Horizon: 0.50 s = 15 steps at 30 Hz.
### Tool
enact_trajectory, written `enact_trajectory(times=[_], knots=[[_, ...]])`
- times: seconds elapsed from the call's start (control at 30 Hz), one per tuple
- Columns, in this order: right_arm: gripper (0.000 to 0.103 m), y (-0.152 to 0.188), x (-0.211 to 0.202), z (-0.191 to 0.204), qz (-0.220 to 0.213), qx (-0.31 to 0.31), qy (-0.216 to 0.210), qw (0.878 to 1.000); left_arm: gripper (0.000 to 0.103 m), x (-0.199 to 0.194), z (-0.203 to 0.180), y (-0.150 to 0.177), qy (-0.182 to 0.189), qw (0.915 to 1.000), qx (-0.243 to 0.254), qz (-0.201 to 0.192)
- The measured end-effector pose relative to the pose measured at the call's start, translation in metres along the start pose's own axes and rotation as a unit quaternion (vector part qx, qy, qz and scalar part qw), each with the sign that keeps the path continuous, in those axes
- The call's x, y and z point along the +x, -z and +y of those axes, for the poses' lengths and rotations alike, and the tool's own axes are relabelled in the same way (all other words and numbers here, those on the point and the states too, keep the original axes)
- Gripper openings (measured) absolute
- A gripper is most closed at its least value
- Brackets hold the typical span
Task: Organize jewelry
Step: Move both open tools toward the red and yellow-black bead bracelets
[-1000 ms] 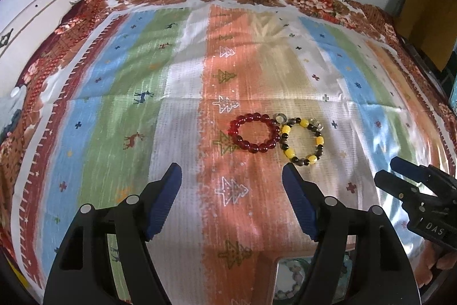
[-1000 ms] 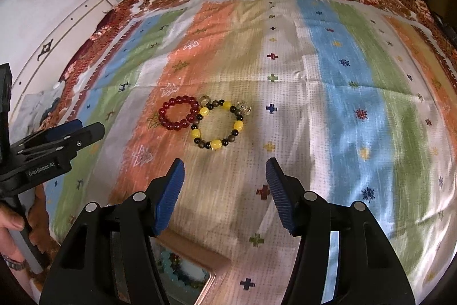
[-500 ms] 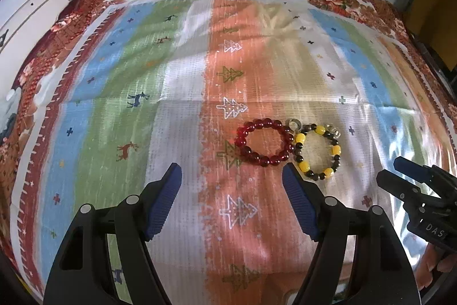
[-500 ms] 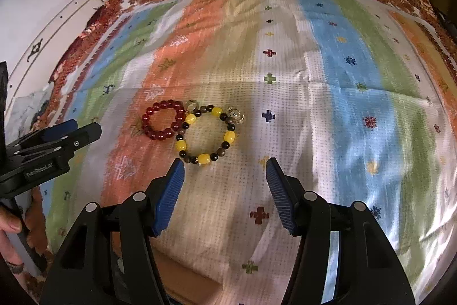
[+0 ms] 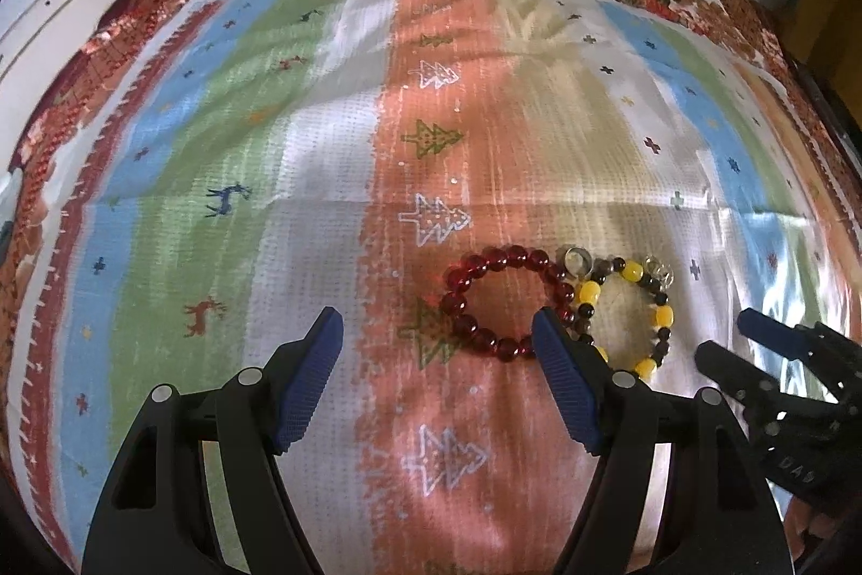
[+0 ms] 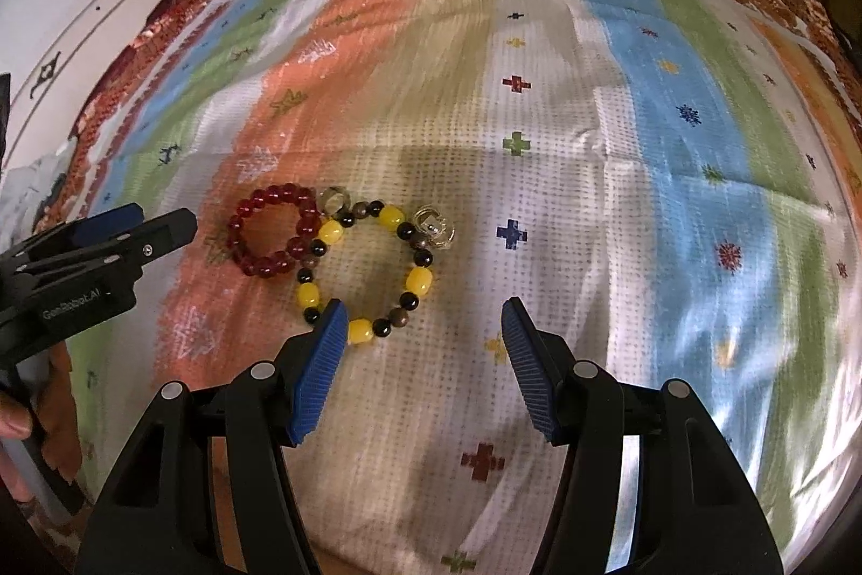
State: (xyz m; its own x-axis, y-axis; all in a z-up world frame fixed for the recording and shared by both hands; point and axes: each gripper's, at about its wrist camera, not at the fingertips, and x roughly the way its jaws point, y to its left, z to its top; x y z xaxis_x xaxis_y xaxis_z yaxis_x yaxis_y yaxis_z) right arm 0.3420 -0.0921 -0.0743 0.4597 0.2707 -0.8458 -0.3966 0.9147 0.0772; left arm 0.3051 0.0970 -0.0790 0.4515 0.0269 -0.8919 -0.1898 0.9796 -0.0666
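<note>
The red bead bracelet (image 5: pixel 506 303) is lying flat on the striped cloth (image 5: pixel 323 154), on its orange band; the yellow and dark bead bracelet (image 6: pixel 366 273) is lying just beside it on the right, the two rings of beads touching; a small silver ring (image 6: pixel 335 199) is sitting at the top where they meet, and a clear glassy ring (image 6: pixel 435 226) is resting against the upper right of the yellow bracelet.

The left gripper (image 5: pixel 439 335) is hanging with its jaws standing wide apart and nothing between the blue pads (image 5: pixel 310 383); the red bracelet is lying just beyond the fingertips, toward the right-hand finger, whose tip is overlapping the bracelet's lower right edge in the left wrist view; whether it is touching the beads cannot be told.

The right gripper (image 6: pixel 423 319) is also standing open and empty; the yellow bracelet is lying ahead of its left-hand finger, the tip covering the bracelet's lower left beads, while the right-hand finger is standing over bare cloth.

Each gripper is showing at the edge of the other's view.
</note>
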Motion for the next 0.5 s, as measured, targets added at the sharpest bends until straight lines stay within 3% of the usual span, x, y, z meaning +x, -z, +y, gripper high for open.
enact_trajectory(times=[0.5], knots=[[0.059,-0.01,0.027,0.003,0.021,-0.015,0.008,1.0,0.072,0.03,-0.001,-0.009,-0.01,0.9997,0.012,0.02]])
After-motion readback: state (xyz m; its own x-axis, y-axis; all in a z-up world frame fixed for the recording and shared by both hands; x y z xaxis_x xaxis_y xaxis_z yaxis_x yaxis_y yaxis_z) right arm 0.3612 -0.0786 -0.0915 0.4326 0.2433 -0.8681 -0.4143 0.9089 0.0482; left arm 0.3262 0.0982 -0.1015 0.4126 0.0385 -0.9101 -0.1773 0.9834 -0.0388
